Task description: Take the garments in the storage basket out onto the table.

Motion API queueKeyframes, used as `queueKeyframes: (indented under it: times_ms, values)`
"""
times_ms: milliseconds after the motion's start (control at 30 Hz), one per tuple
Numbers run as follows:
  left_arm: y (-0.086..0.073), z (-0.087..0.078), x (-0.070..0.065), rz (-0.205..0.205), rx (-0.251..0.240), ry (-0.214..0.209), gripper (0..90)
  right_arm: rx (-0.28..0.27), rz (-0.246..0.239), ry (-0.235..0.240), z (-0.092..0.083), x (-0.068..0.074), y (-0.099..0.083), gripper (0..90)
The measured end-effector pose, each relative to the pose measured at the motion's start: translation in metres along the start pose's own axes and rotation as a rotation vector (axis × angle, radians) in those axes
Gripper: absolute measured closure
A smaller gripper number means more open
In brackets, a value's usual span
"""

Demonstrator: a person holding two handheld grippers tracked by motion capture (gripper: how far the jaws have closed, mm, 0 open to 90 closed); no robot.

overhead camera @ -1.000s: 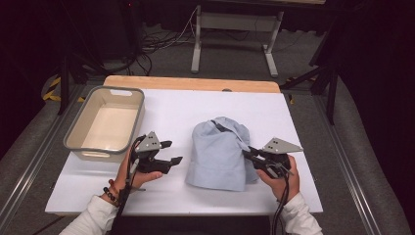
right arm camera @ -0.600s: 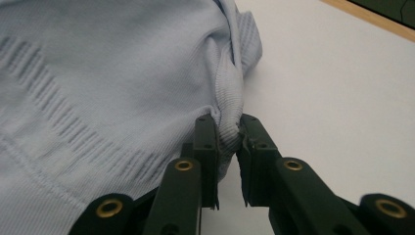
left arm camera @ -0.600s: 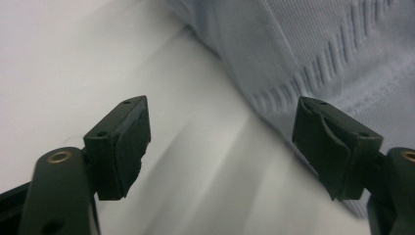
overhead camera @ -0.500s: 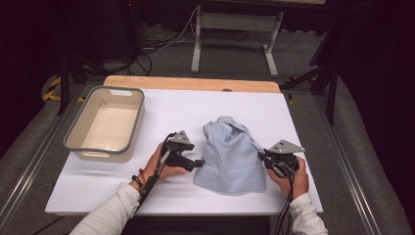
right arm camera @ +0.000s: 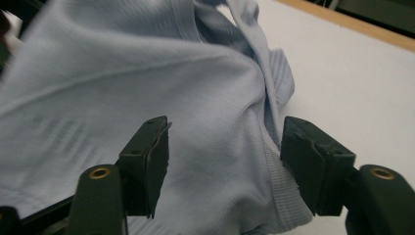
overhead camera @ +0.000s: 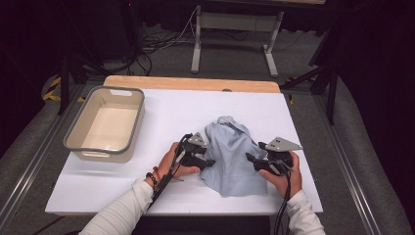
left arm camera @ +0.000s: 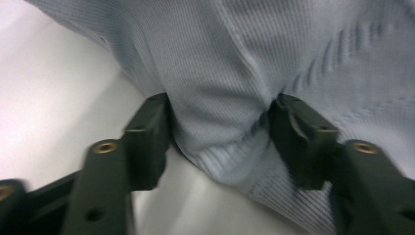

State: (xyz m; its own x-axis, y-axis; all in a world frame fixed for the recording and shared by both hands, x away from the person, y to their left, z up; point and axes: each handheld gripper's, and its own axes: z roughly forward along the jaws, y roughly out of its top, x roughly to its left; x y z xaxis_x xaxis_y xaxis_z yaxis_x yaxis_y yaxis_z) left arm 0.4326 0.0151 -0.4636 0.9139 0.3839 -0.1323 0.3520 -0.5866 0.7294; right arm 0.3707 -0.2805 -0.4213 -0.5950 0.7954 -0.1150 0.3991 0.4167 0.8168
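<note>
We have a crumpled light-blue shirt (overhead camera: 232,159) lying in a heap near the front of the white surface (overhead camera: 171,117), well apart from the tub (overhead camera: 105,125) at the left. Our left tongs (overhead camera: 211,162) have just been closing, a fold of hem bunched between the jaws and touching both. Our right tongs (overhead camera: 248,157) have just been opening and stand wide around cloth, gripping nothing. Judging by this, the shirt isn't folded or moved yet; nearly everything is left.
</note>
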Motion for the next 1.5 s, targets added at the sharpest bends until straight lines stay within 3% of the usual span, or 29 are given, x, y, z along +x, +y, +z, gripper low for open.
queueKeyframes:
  times_ms: [33,67,100,133,167,200,233,367,400,467,500,533,633,667,700,733,767,900,967,1000,1033,1100,1167,1200,1233,1300,1367,1500]
  values:
    - [0.000,0.000,0.000,0.000,0.000,0.000,54.2,0.000,0.000,0.000,0.000,0.000,0.000,35.7]
    - [0.000,0.001,0.001,0.001,-0.006,0.001,54.2,0.019,-0.006,-0.011,0.004,0.000,-0.001,37.0]
    - [0.000,0.000,0.003,0.005,-0.009,-0.011,66.2,0.044,-0.003,-0.019,0.010,-0.002,-0.005,51.9]
    - [0.000,0.000,0.003,0.002,-0.011,-0.013,71.1,0.050,0.001,-0.017,0.011,-0.003,-0.006,56.5]
    - [0.000,-0.001,0.003,0.004,-0.010,-0.017,74.6,0.056,0.005,-0.024,0.012,-0.004,-0.008,67.7]
    - [0.000,-0.001,0.003,0.004,-0.010,-0.017,76.8,0.056,0.005,-0.024,0.012,-0.004,-0.008,67.7]
    - [0.000,-0.004,0.001,-0.002,-0.015,-0.007,77.9,0.065,0.028,-0.031,0.010,-0.009,-0.011,82.0]
    - [-0.003,-0.015,0.002,0.003,-0.026,0.009,79.3,0.030,0.049,-0.004,0.002,-0.012,-0.009,84.7]
    - [-0.003,-0.030,0.003,0.004,-0.040,0.045,79.4,0.018,0.052,0.000,0.000,-0.012,-0.007,84.9]
    - [-0.003,-0.051,0.004,0.007,-0.071,0.082,79.5,-0.003,0.062,0.010,-0.005,-0.010,-0.002,85.2]
    - [-0.003,-0.051,0.004,0.007,-0.071,0.082,79.7,-0.003,0.062,0.010,-0.005,-0.010,-0.002,85.2]
    - [-0.003,-0.065,0.003,0.006,-0.089,0.111,79.7,-0.011,0.060,0.013,-0.006,-0.008,0.001,85.4]
    - [-0.006,-0.095,0.002,0.020,-0.107,0.171,79.8,-0.049,0.065,0.051,-0.007,-0.002,0.016,86.0]
    - [-0.008,-0.111,-0.001,0.028,-0.108,0.225,79.8,-0.058,0.061,0.058,-0.006,0.001,0.022,86.2]
    - [-0.008,-0.111,-0.001,0.028,-0.108,0.225,79.8,-0.065,0.053,0.064,-0.006,0.002,0.027,86.2]
    - [-0.006,-0.132,-0.003,0.024,-0.115,0.262,79.5,-0.077,0.038,0.073,-0.006,0.006,0.036,86.2]
    - [-0.006,-0.132,-0.003,0.024,-0.115,0.262,79.3,-0.088,0.024,0.073,-0.006,0.010,0.043,86.3]
    - [-0.004,-0.163,-0.010,0.011,-0.152,0.296,76.8,-0.127,-0.013,0.077,-0.005,0.022,0.067,86.3]
    - [-0.005,-0.166,-0.010,0.023,-0.146,0.299,70.5,-0.129,-0.022,0.072,-0.005,0.024,0.070,86.2]
    - [-0.007,-0.167,-0.011,0.005,-0.146,0.302,70.5,-0.129,-0.022,0.072,-0.005,0.024,0.070,86.2]
    - [-0.013,-0.170,-0.010,-0.037,-0.158,0.302,58.4,-0.121,-0.006,0.063,-0.007,0.022,0.067,86.2]
    - [-0.018,-0.171,-0.007,-0.050,-0.175,0.298,45.9,-0.101,0.019,0.061,-0.009,0.017,0.061,86.1]
    - [-0.020,-0.171,-0.006,-0.049,-0.182,0.284,39.4,-0.091,0.024,0.055,-0.009,0.015,0.058,86.1]
    - [-0.023,-0.169,-0.004,-0.058,-0.186,0.286,37.1,-0.050,0.024,0.021,-0.009,0.010,0.048,86.0]
    - [-0.024,-0.168,-0.002,-0.068,-0.187,0.291,37.1,-0.050,0.024,0.021,-0.009,0.010,0.048,86.0]
    - [-0.028,-0.162,0.003,-0.070,-0.192,0.278,31.4,-0.014,0.013,-0.024,-0.009,0.005,0.038,86.0]
    - [-0.029,-0.152,0.007,-0.074,-0.169,0.281,29.7,0.004,0.053,-0.012,-0.008,-0.003,0.023,85.8]
    - [-0.031,-0.128,0.025,-0.114,-0.129,0.280,30.5,0.027,0.065,-0.012,-0.002,-0.007,0.013,82.7]
